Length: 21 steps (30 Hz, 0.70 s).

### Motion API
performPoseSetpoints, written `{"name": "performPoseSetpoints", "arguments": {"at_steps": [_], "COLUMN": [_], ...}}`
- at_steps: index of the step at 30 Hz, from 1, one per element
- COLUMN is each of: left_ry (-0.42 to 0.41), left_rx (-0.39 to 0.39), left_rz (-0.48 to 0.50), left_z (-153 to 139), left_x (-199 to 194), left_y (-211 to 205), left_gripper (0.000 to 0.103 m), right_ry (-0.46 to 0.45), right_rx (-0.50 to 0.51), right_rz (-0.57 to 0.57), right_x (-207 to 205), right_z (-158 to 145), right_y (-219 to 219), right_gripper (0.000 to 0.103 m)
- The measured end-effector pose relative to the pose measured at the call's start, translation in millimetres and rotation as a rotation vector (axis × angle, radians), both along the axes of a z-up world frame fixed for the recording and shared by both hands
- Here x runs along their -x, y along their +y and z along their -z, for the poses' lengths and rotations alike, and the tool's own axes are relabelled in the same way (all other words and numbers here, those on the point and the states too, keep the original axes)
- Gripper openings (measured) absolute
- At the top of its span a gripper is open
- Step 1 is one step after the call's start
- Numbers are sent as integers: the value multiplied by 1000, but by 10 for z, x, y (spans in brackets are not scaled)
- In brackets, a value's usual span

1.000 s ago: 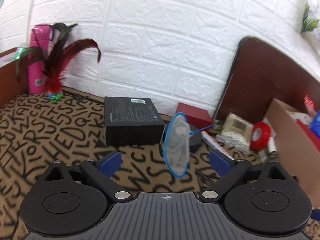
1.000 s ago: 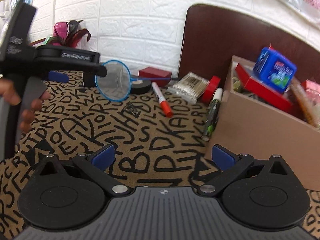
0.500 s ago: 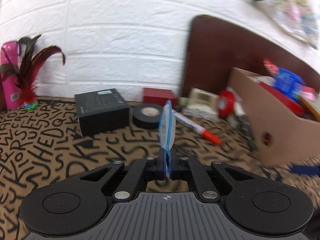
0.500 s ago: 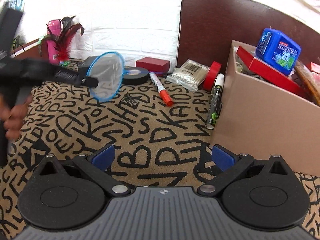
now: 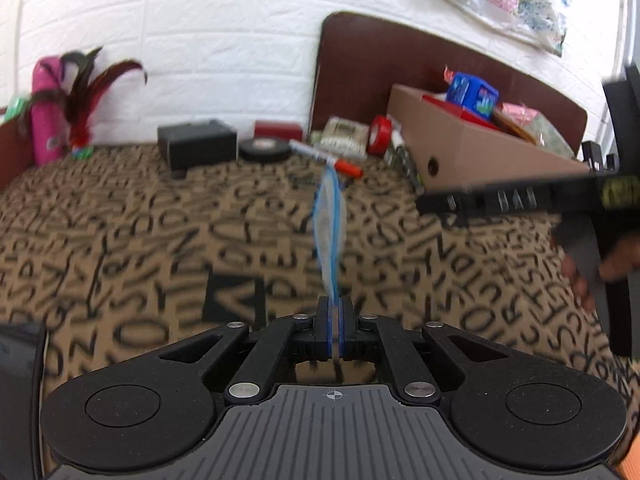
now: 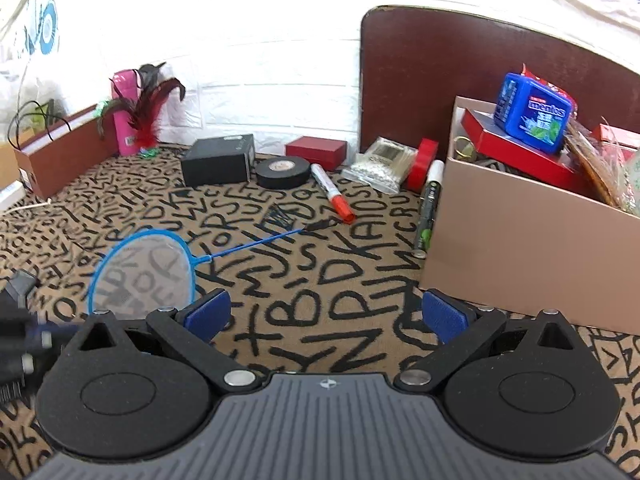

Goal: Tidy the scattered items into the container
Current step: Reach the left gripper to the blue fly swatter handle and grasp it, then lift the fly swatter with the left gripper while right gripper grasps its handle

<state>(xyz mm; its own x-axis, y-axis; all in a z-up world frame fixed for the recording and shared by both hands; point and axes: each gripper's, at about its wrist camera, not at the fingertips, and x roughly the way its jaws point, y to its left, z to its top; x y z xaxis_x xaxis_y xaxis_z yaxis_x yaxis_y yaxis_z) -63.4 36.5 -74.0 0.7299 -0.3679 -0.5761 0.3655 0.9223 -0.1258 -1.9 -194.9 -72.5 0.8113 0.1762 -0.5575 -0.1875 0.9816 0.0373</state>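
My left gripper [image 5: 333, 330] is shut on the rim of a small blue racket [image 5: 329, 224], held edge-on above the lettered cloth; the racket also shows in the right wrist view [image 6: 140, 276], its thin handle pointing toward the box. My right gripper [image 6: 326, 316] is open and empty, low over the cloth. The cardboard box [image 6: 532, 240] stands at the right, filled with a blue mints tub [image 6: 530, 114], red boxes and other items. Loose on the cloth lie a red-capped marker [image 6: 332, 194], a green marker [image 6: 428, 208], black tape [image 6: 283, 172], red tape [image 6: 424, 164] and a swab bag [image 6: 380, 168].
A black box [image 6: 218, 160] and a small red box [image 6: 316, 151] sit near the white brick wall. A pink bottle [image 6: 122, 124] with a red feather shuttlecock [image 6: 146, 120] stands at the back left, beside a brown bag [image 6: 60, 148]. A brown board [image 6: 460, 68] rises behind the cardboard box.
My left gripper closed on the racket's rim, lifted it off the tape and drew it back and left, away from the wall. My right gripper stayed open and came nearer.
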Motion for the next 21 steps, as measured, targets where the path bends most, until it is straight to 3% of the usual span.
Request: {"name": "performPoseSetpoints", "arguments": {"at_steps": [6,8,12,16,19,21], "left_ry": [18,27,36,95,105,98], "left_rx": [-10,18,92,236,304,309], "left_rz": [-37,-66,-155,-180,-216,-244], "left_z": [25,25,4,-5,7,14], "left_x": [69,33,-84,-265,-385,-476], "left_y": [135,200,355,500,557,572], "left_gripper": [1,25,54,60,72,72], "right_ry": [0,12,10,18,54,72], "right_rx": [-57,-95,-73,27,0,-32], "right_rz": [-44,-45,-94,-119,-94,-71], "right_x": [-57,-124,-235,-317,-407,-476], "right_z": [-28,-28,-31,50,144,196], "right_y": [179,237,399,519,461,417], "right_gripper": [94,94,93,90,83,81]}}
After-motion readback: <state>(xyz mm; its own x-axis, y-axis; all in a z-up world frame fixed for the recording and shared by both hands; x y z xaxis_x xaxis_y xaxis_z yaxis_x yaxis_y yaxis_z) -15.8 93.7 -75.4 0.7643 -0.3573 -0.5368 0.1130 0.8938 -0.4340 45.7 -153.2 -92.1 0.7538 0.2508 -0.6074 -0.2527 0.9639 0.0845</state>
